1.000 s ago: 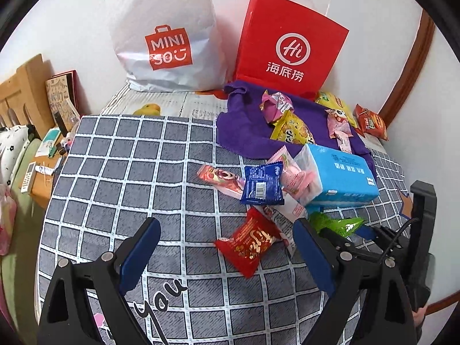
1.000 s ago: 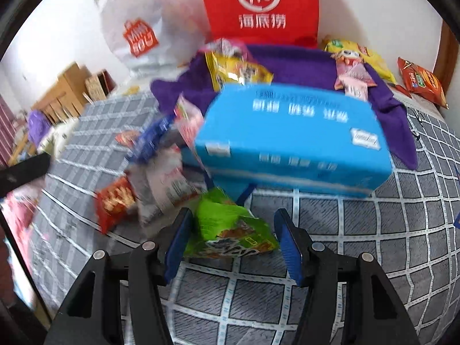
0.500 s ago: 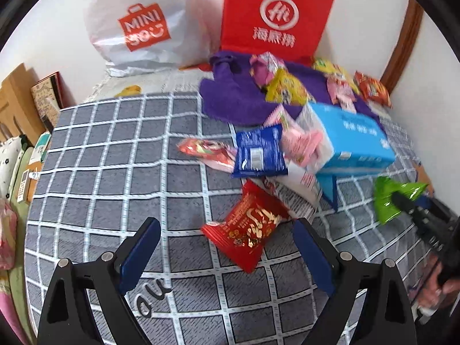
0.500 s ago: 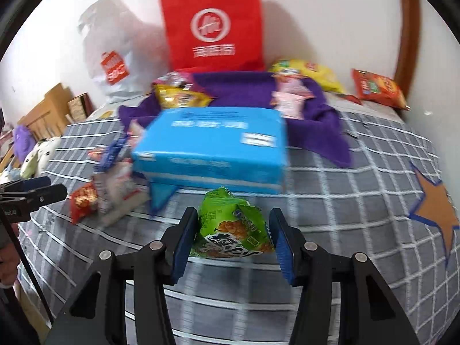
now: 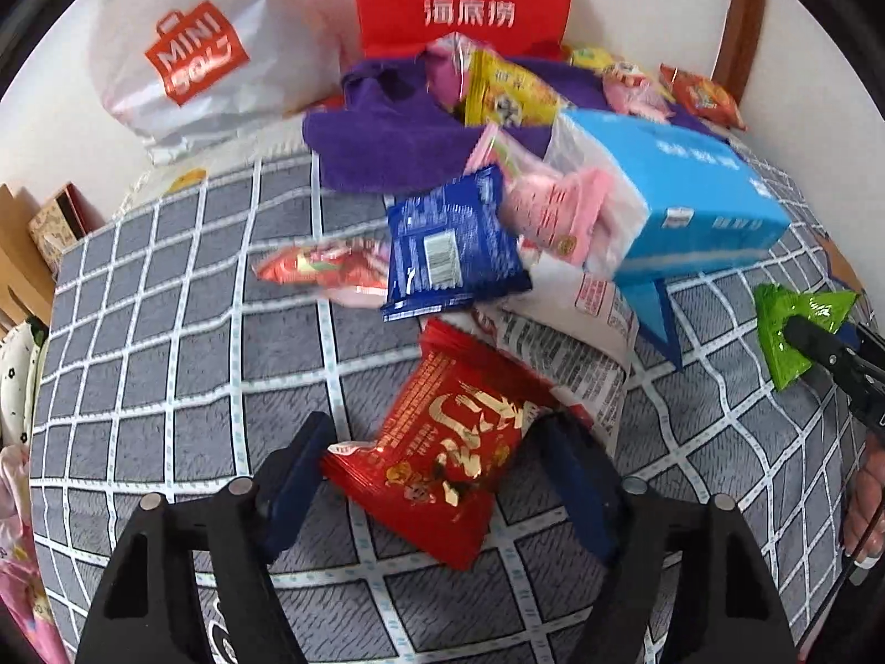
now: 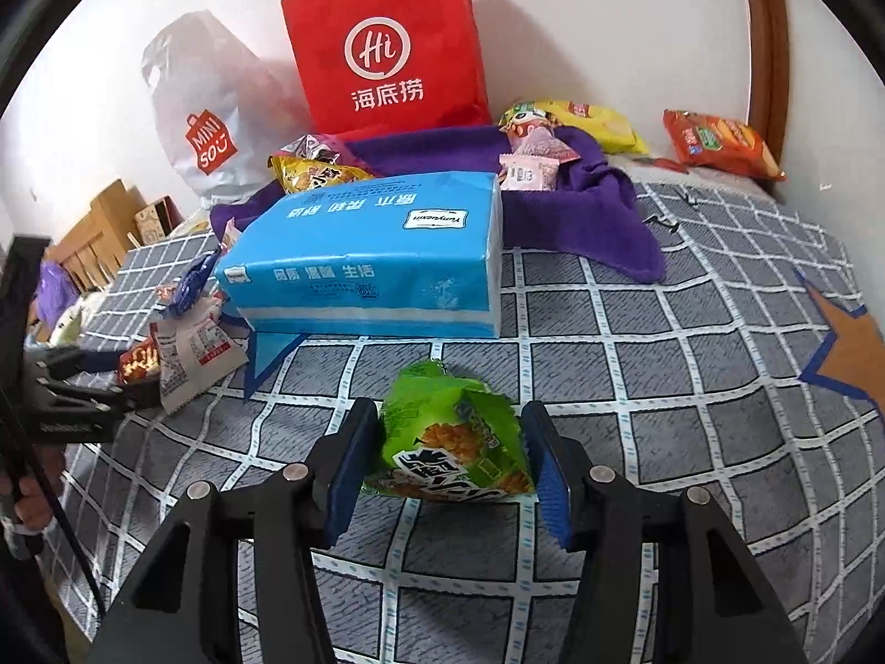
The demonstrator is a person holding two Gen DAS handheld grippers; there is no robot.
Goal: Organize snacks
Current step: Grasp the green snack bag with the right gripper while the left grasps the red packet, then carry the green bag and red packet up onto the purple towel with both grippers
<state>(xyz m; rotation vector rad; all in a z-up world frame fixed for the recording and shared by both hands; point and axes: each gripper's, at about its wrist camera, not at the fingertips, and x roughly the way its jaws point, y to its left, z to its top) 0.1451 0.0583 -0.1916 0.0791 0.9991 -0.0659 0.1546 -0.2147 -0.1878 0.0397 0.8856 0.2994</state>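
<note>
Right wrist view shows the right gripper (image 6: pixel 448 462) clamped on the green snack bag (image 6: pixel 451 454) above the bedspread (image 6: pixel 691 387), while the left gripper (image 5: pixel 437 481) straddles the red packet (image 5: pixel 448 459), jaws apart, needing closure next.

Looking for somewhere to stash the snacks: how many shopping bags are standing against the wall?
2: a red Haidilao paper bag behind the purple cloth, and a white Miniso plastic bag to its left. None other visible.

Left claw (image 5: pixel 437 492) now around red packet (image 5: pixel 451 454)
</note>
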